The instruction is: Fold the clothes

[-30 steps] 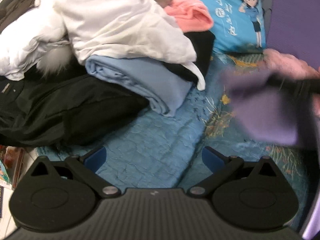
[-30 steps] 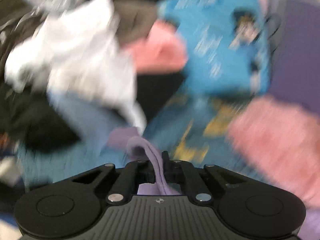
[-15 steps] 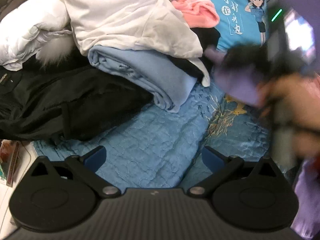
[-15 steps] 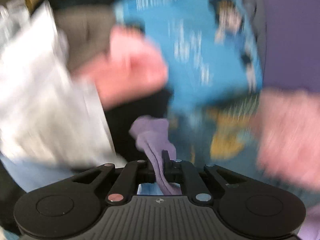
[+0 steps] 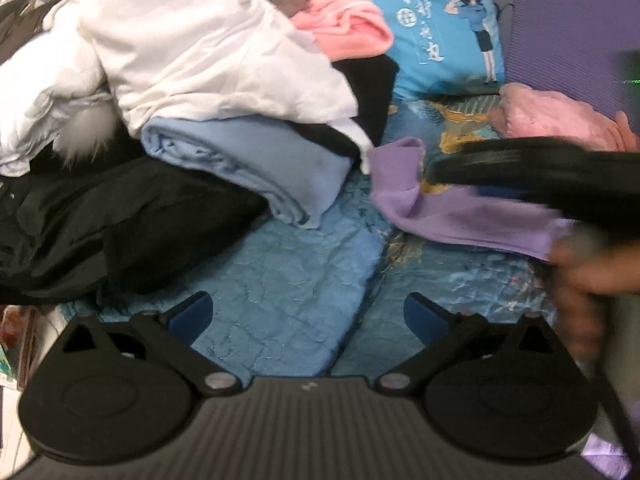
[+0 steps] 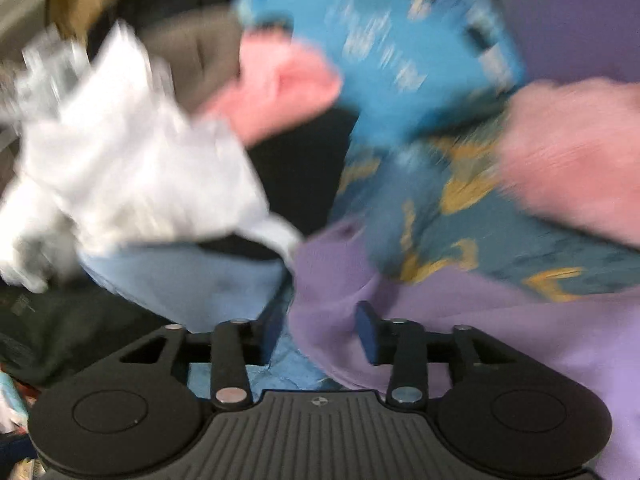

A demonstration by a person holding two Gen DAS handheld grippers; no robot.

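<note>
Soft matt knit on purple garment (image 5: pixel 460 216); fuzzy pink fleece (image 5: pixel 556 120) near bedspread's far right edge. Crinkled quilted cloth for blue bedspread (image 5: pixel 288 292). Smooth white cotton (image 5: pixel 208 52), thick blue fleece (image 5: pixel 260 164). Matt ribbed black plastic on left gripper (image 5: pixel 306 316).

Legible text: one printed item only.
Blue cartoon cloth (image 5: pixel 436 28), left wrist view: white Chinese characters in vertical lines beside a uniformed cartoon figure, one character in a white circle; strokes too small to read with certainty. Right wrist view: same print motion-blurred, unreadable.
</note>
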